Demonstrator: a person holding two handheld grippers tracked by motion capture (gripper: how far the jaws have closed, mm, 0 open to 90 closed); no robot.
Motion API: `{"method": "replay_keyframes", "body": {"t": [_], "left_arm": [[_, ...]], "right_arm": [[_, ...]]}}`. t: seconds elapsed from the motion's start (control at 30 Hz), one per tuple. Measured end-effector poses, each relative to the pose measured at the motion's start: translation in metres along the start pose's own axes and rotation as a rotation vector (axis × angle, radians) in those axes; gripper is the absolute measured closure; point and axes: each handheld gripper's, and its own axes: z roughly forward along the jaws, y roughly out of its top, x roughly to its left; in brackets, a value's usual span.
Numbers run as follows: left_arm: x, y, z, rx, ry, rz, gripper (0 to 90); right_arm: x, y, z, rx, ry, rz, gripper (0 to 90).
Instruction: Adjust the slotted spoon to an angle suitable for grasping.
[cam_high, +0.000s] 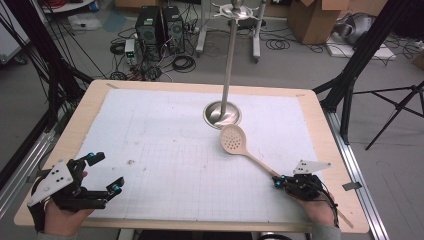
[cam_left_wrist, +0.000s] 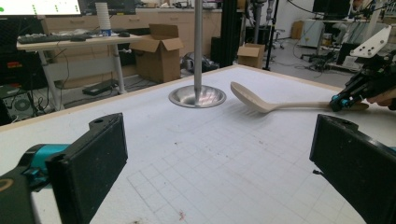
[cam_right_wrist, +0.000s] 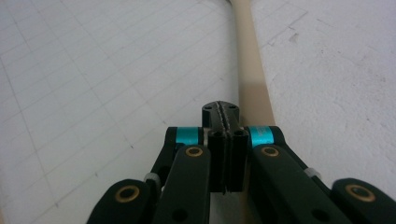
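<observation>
A beige slotted spoon (cam_high: 234, 139) lies on the white gridded mat (cam_high: 165, 150), bowl toward the metal stand, handle running to the near right. My right gripper (cam_high: 278, 180) is shut, its jaws pressed together with nothing between them. Its tip sits right over the spoon handle (cam_right_wrist: 252, 79), which passes beneath it; whether they touch I cannot tell. My left gripper (cam_high: 106, 173) rests at the near left corner, open and empty, its pads (cam_left_wrist: 93, 158) wide apart. From there the spoon (cam_left_wrist: 254, 99) and the right gripper (cam_left_wrist: 341, 100) appear across the mat.
A metal stand rises from a round base (cam_high: 222, 114) at the mat's far middle, with a hooked top (cam_high: 239, 10). The wooden table (cam_high: 320, 130) frames the mat. Computers, cables and cardboard boxes lie on the floor beyond.
</observation>
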Motion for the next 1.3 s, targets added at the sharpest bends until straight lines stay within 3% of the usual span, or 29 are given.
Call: {"method": "replay_keyframes", "body": {"t": [0.17, 0.27, 0.47, 0.77, 0.9, 1.03, 1.3], "left_arm": [[0.0, -0.001, 0.0, 0.001, -0.007, 0.005, 4.5], [-0.001, -0.001, 0.0, 0.001, -0.009, 0.002, 4.5], [-0.002, -0.001, 0.0, 0.005, -0.01, 0.004, 4.5], [-0.002, 0.0, -0.001, -0.001, -0.003, 0.0, 4.5], [-0.001, 0.001, -0.002, -0.004, -0.004, 0.0, 4.5], [-0.002, 0.001, -0.001, -0.004, -0.009, 0.003, 4.5], [-0.002, 0.001, 0.002, -0.003, -0.019, 0.001, 4.5]], "right_arm": [[0.0, 0.0, 0.0, 0.006, -0.028, -0.019, 90.0], [-0.001, 0.0, 0.0, 0.018, -0.076, -0.036, 90.0], [-0.01, -0.002, -0.003, 0.008, -0.111, -0.008, 90.0], [-0.02, -0.001, -0.001, 0.0, -0.152, -0.015, 90.0], [-0.013, 0.008, -0.003, -0.062, -0.106, -0.013, 90.0], [-0.005, 0.033, 0.008, -0.085, -0.083, -0.032, 90.0], [-0.014, 0.059, 0.034, -0.121, -0.056, -0.03, 90.0]]}}
